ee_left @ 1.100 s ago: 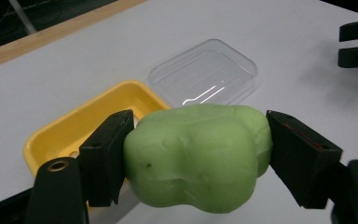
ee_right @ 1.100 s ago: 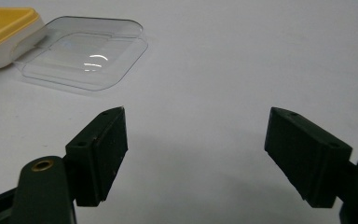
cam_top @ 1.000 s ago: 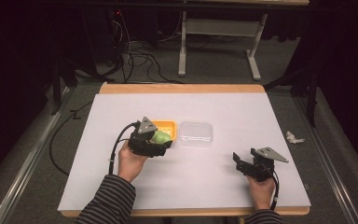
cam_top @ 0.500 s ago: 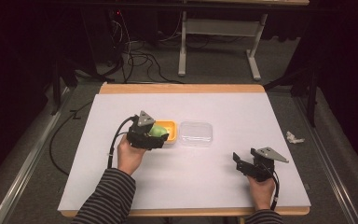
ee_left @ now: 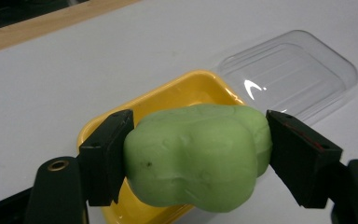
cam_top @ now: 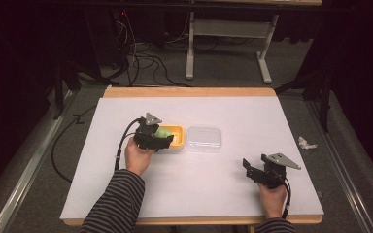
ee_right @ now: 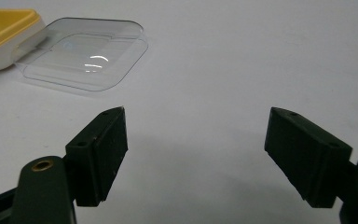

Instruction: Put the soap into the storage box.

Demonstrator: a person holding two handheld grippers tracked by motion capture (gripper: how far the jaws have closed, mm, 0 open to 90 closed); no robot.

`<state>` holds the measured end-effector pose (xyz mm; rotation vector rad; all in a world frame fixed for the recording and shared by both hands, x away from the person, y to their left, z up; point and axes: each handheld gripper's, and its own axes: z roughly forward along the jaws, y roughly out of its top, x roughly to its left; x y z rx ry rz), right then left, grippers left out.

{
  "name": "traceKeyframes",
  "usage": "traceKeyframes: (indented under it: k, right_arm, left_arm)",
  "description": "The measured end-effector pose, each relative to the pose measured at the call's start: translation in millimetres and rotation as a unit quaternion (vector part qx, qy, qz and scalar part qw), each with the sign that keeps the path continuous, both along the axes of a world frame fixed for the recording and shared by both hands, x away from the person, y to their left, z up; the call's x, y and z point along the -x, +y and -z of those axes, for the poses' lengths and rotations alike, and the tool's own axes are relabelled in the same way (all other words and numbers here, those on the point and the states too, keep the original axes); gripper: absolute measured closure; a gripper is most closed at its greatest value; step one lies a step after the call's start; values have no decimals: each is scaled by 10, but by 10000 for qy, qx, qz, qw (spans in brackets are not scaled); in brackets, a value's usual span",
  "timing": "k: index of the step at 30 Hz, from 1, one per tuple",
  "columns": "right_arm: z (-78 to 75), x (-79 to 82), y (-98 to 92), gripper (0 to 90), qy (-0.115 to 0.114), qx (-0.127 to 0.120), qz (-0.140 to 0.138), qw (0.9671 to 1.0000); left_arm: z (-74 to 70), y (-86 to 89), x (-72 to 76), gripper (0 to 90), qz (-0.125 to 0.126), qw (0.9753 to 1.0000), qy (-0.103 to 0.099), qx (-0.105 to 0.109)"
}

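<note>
Green lump (ee_left: 196, 156) held over yellow tray (ee_left: 177, 93) rim.

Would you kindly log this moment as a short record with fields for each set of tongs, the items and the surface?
left tongs: shut on the green lump, held above the yellow tray
right tongs: open, holding nothing, low over the table
clear lid: flat on the table, beside the yellow tray
surface: white, wooden far edge
</note>
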<state>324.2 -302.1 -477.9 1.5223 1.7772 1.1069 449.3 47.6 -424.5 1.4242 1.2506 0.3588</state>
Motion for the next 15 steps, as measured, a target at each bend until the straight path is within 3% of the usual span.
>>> traceKeyframes:
  k: [4, 8, 15]
  right_arm:
    - [0, 1, -3, 218, -8, -1, -3, 10000]
    - [0, -1, 0, 218, 4, 2, -14, 10000]
    - [0, 2, -5, 218, -10, -8, -10, 10000]
  left_arm:
    - [72, 4, -59, 270, -111, 9997, -15, -202]
    - [101, 1, -94, 270, -155, 9997, -1, -183]
    - [192, -7, -179, 269, -241, 9994, 194, -180]
